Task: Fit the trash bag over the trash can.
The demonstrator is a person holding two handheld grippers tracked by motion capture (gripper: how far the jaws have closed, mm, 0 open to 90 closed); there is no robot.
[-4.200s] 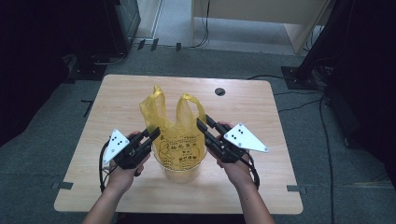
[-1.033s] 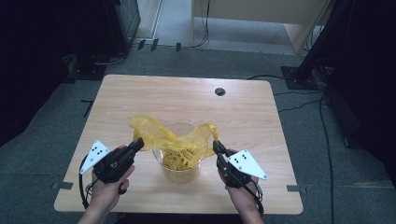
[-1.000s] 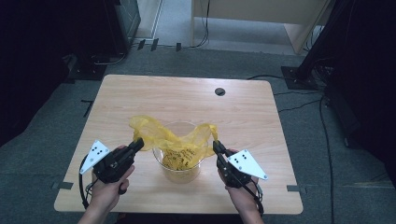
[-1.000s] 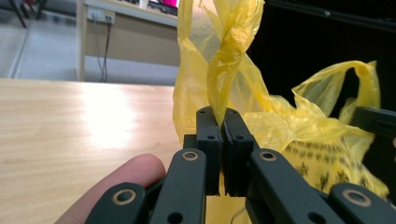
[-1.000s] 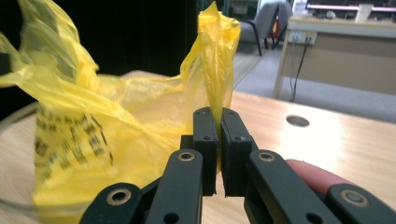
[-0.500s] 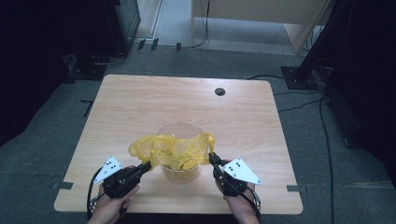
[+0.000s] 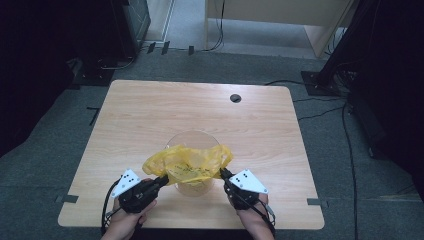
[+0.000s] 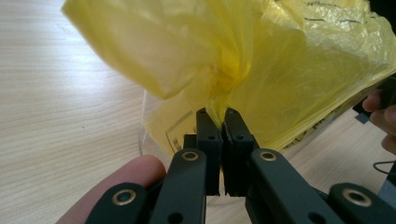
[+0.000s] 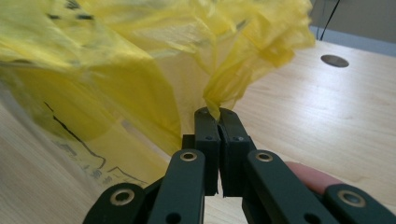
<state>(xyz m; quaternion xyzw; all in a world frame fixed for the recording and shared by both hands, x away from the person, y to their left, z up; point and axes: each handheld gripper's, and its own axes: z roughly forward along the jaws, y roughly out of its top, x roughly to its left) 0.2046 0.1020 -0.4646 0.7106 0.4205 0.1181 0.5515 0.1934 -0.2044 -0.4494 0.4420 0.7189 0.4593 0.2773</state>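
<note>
High view: I have the bag draped over the jar, left tongs and right tongs each pinching a handle beside it. Pulling unevenly could tip the jar or tear the thin plastic.

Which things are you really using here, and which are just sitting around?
In use: yellow plastic bag, clear container, left gripper and right gripper, each shut on the bag.
Just there: wooden table, round hole, floor cables.
</note>
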